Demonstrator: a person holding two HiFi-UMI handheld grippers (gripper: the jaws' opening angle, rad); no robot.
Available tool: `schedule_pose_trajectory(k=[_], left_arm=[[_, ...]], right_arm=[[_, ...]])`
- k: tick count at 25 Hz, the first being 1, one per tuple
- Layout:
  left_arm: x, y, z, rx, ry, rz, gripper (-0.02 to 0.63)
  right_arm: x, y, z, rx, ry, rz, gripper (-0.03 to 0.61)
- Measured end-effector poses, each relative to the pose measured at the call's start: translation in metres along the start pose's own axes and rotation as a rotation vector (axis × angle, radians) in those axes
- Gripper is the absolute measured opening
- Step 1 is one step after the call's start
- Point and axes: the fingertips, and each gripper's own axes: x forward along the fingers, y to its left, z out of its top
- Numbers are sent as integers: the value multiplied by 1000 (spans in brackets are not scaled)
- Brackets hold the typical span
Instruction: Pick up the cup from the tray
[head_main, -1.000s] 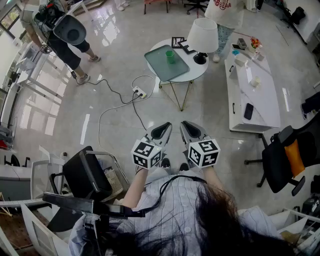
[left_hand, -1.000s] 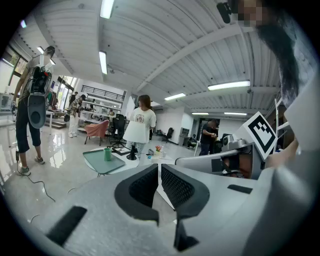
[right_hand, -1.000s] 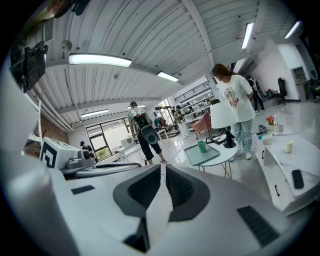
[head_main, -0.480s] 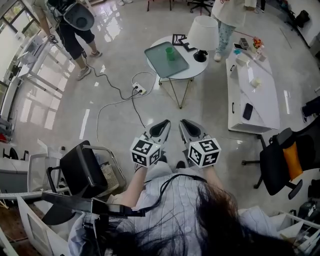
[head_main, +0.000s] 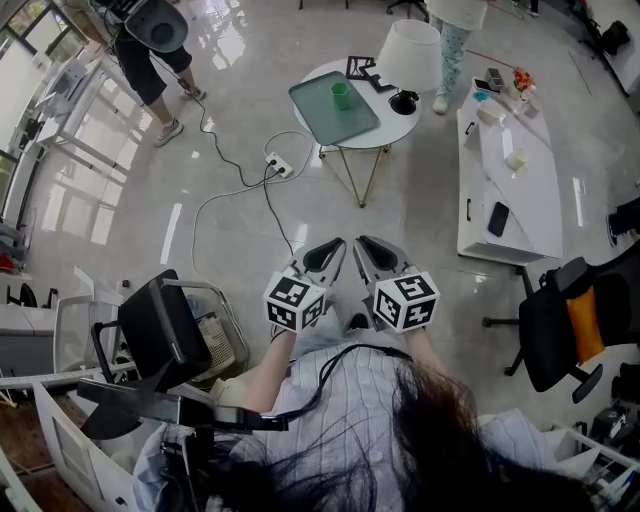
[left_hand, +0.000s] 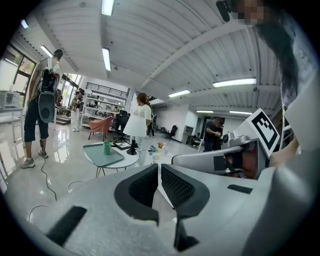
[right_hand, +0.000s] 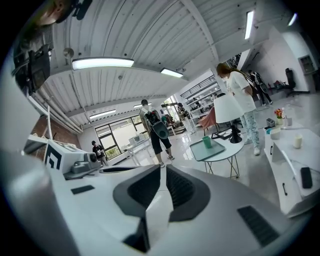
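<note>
I look steeply down at a glossy pale floor. Near me, the left gripper (head_main: 325, 255) and the right gripper (head_main: 372, 252) sit side by side just in front of my body, each with its marker cube, both pointing toward the far side of the room. In the left gripper view, its two black ribbed pads are pressed together with only a thin slit between them and nothing in it. In the right gripper view, the jaws are likewise pressed together and empty.

The green cup (head_main: 341, 95) stands upright on a grey-green tray (head_main: 322, 122), toward the tray's far edge. The tray lies on a round white table (head_main: 396, 140) with thin metal legs, far from me and well apart from both grippers. A lamp (head_main: 408, 55) with a white shade stands on the same table, just right of the tray.

To the right is a long white table (head_main: 505, 195) with a dark phone (head_main: 498, 219) on its near part. A power strip (head_main: 279, 167) and its cable lie on the floor left of the round table. A person (head_main: 150, 40) stands far left.
</note>
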Motion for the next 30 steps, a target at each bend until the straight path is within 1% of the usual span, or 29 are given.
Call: schedule_pose_trajectory(k=[7, 13, 21, 30], left_arm=[[14, 33, 1, -18, 11, 19, 15], [39, 83, 16, -19, 18, 9, 15], [73, 163, 51, -14, 24, -29, 15], [101, 221, 67, -2, 57, -104, 15]], right_arm=[[29, -18, 4, 29, 15, -15, 54], [75, -36, 23, 38, 17, -35, 54], [151, -53, 57, 64, 11, -76, 54], [209, -73, 74, 107, 16, -151, 54]])
